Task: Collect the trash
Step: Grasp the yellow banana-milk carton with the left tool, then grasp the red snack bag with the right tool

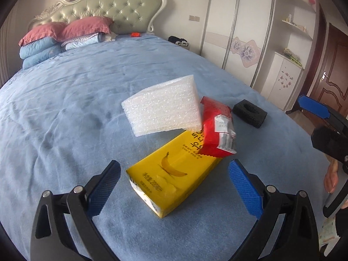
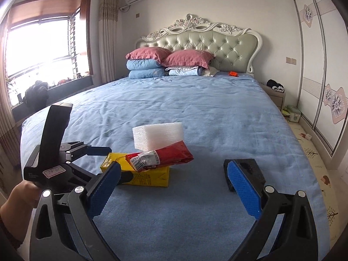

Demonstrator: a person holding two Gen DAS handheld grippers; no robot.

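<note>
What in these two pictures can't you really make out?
- Carton: its far end is hidden under the red wrapper in both views.
- Wrapper label: print too small to read.
- Black block: partly behind the right claw finger, right view.
- Orange thing by the headboard: too small.

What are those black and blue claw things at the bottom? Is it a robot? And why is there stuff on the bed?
No robot: a person holds a grabbing tool in each hand, each carrying a camera. One picture looks along the left tool, the other along the right tool. Both are open and hold nothing. On the blue bed lies trash: a yellow banana milk carton, a red wrapper resting on it, a white foam piece and a black foam block off to the side.
</note>
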